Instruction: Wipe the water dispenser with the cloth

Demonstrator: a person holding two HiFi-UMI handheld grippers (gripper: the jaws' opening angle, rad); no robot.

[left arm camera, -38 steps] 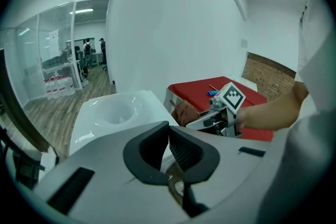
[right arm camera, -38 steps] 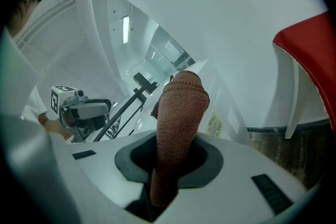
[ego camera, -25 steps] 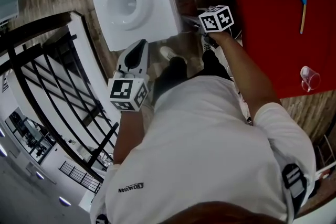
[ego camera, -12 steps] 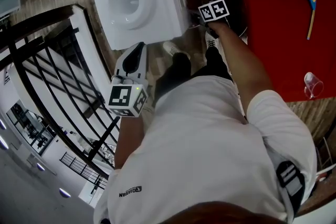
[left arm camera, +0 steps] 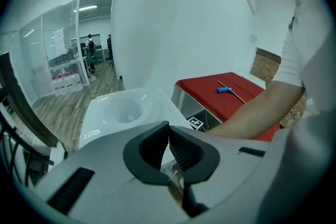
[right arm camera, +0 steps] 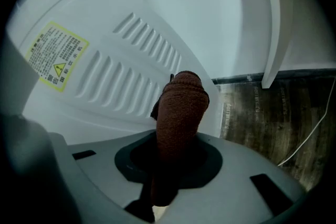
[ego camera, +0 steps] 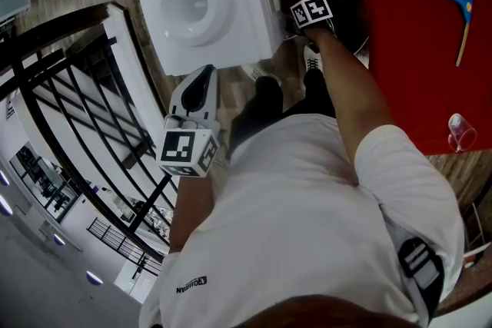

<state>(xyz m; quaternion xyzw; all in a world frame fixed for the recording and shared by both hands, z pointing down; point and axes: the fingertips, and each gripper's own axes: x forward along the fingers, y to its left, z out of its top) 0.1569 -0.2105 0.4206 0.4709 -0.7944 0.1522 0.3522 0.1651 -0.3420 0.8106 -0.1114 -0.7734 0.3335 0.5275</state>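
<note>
One brown cloth (right arm camera: 179, 105), pinched in right gripper (right arm camera: 176, 157), tip at water dispenser (right arm camera: 79, 13) w/ vent slats (right arm camera: 137, 55). Risk: snags on slats, pulls free. Left gripper (left arm camera: 169, 136) pressed together, empty, near dispenser top.

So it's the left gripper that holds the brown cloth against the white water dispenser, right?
Not the left one. The right gripper holds the brown cloth against the white water dispenser, at its vented side, as the right gripper view shows. The left gripper is shut with nothing in it, as the left gripper view shows.
</note>
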